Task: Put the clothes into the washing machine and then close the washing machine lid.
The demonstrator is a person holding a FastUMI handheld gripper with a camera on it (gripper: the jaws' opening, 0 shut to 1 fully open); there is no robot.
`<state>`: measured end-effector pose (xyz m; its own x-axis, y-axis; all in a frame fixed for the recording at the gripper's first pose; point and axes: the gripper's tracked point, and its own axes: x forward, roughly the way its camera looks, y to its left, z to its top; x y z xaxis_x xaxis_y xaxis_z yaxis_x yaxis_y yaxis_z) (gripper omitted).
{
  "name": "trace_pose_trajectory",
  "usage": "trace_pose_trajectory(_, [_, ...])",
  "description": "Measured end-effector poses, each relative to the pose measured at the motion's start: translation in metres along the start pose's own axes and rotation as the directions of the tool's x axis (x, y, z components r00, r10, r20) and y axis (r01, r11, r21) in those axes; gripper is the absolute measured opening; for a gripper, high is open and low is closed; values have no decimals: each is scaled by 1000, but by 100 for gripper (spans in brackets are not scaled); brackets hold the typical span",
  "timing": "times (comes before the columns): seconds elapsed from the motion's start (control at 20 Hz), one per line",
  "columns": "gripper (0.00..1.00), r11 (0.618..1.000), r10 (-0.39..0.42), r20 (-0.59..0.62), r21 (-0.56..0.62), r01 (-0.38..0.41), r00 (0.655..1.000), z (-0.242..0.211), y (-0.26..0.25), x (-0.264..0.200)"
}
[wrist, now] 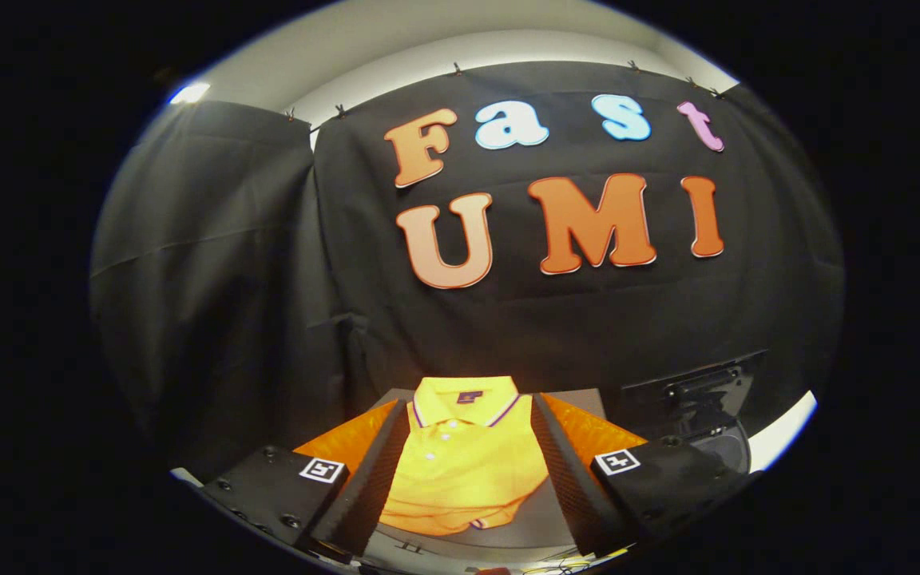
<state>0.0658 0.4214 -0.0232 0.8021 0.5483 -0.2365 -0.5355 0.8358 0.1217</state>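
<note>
Gripper [468,479] at the lower middle of the frame, jaws spread wide and grasping nothing, each finger a long wedge with a ribbed inner face. Between the fingers, flat on a grey surface [536,515]: a folded yellow polo shirt [464,463], soft knit, collar trimmed with a thin dark stripe, small white buttons down the placket, lower hem bunched and rumpled toward the fingertips. Neither finger touching the shirt so far as can be told. To the lower right of the frame, just beyond the right finger, a dark boxy washer [707,407] with a bar-shaped handle on its raised lid, drum opening partly hidden by the finger mount. Behind everything, black cloth [212,279] hanging in loose folds, clipped along its top edge.
</note>
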Motion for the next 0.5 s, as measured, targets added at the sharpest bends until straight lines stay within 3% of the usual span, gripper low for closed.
trace_pose_trajectory(0.25, [98, 1000, -7, -145, 19, 9, 989, -60, 14, 73])
trace_pose_trajectory(0.5, [98, 994, -99, -253, -60, 86, 963, -103, 10, 106])
